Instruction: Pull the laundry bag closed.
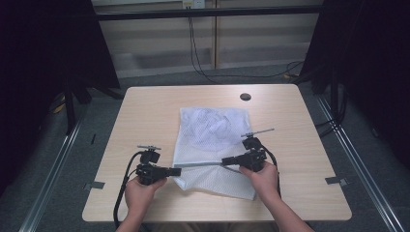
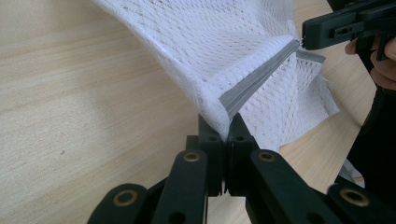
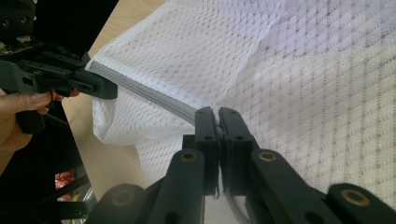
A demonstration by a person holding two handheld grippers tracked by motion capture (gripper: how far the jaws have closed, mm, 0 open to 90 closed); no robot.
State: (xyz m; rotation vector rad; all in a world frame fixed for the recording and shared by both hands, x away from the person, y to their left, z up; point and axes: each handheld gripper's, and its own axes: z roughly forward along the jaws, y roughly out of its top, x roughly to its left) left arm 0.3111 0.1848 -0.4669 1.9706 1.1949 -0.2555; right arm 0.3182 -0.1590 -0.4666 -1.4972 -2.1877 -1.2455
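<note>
On the wooden table (image 1: 145,111): one white mesh laundry bag (image 1: 212,130), grey-edged, near end lifted. Left gripper (image 1: 177,170) and right gripper (image 1: 225,161) each clamped on the grey edge band (image 1: 200,165), stretched taut between them. Likely light, limp, snag-prone; best held by that band.

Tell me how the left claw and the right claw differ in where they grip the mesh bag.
The left claw pinches the grey-edged corner of the white mesh bag over bare table; the right claw clamps the same grey edge farther along, over the bag's spread netting. The left claw sits nearer the person, the right slightly farther. Both are shut, stretching the edge taut between them.
</note>
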